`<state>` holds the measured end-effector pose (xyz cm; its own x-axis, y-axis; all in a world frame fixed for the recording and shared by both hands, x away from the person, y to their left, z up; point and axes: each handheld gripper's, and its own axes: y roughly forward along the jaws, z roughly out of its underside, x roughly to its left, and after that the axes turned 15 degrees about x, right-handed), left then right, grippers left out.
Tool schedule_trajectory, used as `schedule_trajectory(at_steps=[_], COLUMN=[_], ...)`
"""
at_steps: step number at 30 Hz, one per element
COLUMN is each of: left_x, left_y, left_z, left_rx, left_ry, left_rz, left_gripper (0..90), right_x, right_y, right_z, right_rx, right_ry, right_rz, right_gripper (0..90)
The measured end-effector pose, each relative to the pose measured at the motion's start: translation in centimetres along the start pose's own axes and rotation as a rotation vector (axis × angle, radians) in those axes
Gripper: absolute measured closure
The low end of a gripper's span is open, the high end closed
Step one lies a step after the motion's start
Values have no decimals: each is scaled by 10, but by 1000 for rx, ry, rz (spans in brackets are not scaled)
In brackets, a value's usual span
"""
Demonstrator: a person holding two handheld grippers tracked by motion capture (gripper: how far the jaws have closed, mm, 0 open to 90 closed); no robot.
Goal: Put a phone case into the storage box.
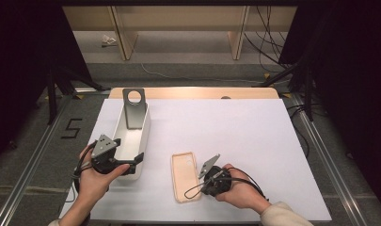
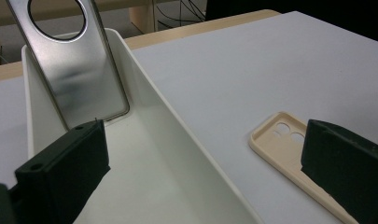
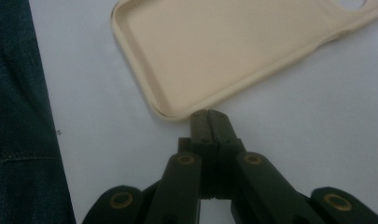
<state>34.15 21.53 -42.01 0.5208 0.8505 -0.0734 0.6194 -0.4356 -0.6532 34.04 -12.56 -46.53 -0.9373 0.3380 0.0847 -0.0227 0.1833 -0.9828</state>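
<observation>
A beige phone case (image 1: 184, 179) lies open side up on the white table, its camera holes at the far end. My right gripper (image 1: 203, 189) sits at the case's near right corner. In the right gripper view its jaws (image 3: 207, 114) are shut together with nothing between them, tips right at the rim of the case (image 3: 233, 46). A white bin (image 1: 146, 132) stands at the left with a silvery phone back plate (image 1: 134, 110) leaning at its far end. My left gripper (image 1: 134, 164) is open at the bin's near end. Its jaws (image 2: 200, 182) straddle the bin wall (image 2: 177, 140), with the case (image 2: 280, 140) off to one side and the plate (image 2: 84, 79) ahead.
The white table top (image 1: 244, 136) stretches bare to the right of the case. A wooden edge (image 1: 193, 92) runs along its far side. Black stands and cables (image 1: 291, 70) crowd the floor behind. The person's jeans (image 3: 18, 116) show beside the table edge.
</observation>
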Motion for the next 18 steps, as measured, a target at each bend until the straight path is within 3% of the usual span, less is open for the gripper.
schedule_trajectory(at_steps=[18], left_x=[-1], left_y=[0], left_z=[0], left_rx=[1], left_ry=[6], left_rz=[1], left_gripper=[5], right_x=[11], right_y=[5], right_z=[-13], right_rx=[-24], right_ry=[-23], right_rz=[-14], right_gripper=[900])
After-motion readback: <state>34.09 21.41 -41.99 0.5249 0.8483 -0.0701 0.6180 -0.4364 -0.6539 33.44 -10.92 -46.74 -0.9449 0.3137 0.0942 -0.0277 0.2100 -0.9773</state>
